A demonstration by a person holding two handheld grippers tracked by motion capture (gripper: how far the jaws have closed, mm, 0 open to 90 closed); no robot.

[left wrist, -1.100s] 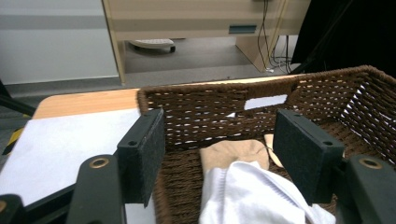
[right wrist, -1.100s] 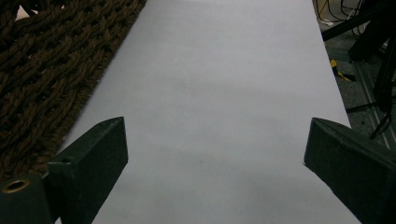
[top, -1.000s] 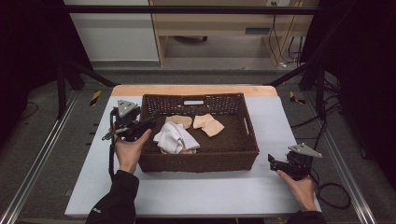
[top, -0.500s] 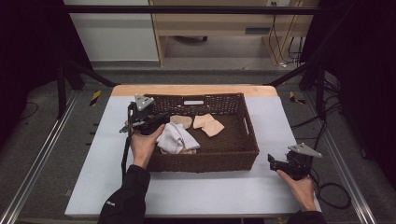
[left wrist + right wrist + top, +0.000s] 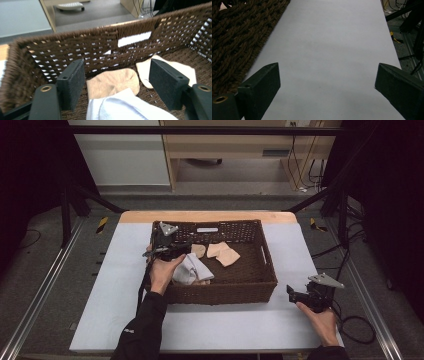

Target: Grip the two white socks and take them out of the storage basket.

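Observation:
A brown wicker basket stands in the middle of the table and holds a white cloth, a tan sock and a paler folded piece. My left gripper hangs inside the basket's left end, just above the white cloth. Its jaws have just been opening and stand open, nothing pinched; the tan sock and the pale piece lie beyond them. My right gripper rests low near the table's right front, open, over bare table, the basket wall at its left.
The white table has bare room left, right and in front of the basket. A wooden strip runs along its far edge. Metal frame rails flank the table. Cables trail off the right front corner.
My left gripper has moved right from the basket's left rim and dropped into the basket over the white cloth. The right gripper has stayed put.

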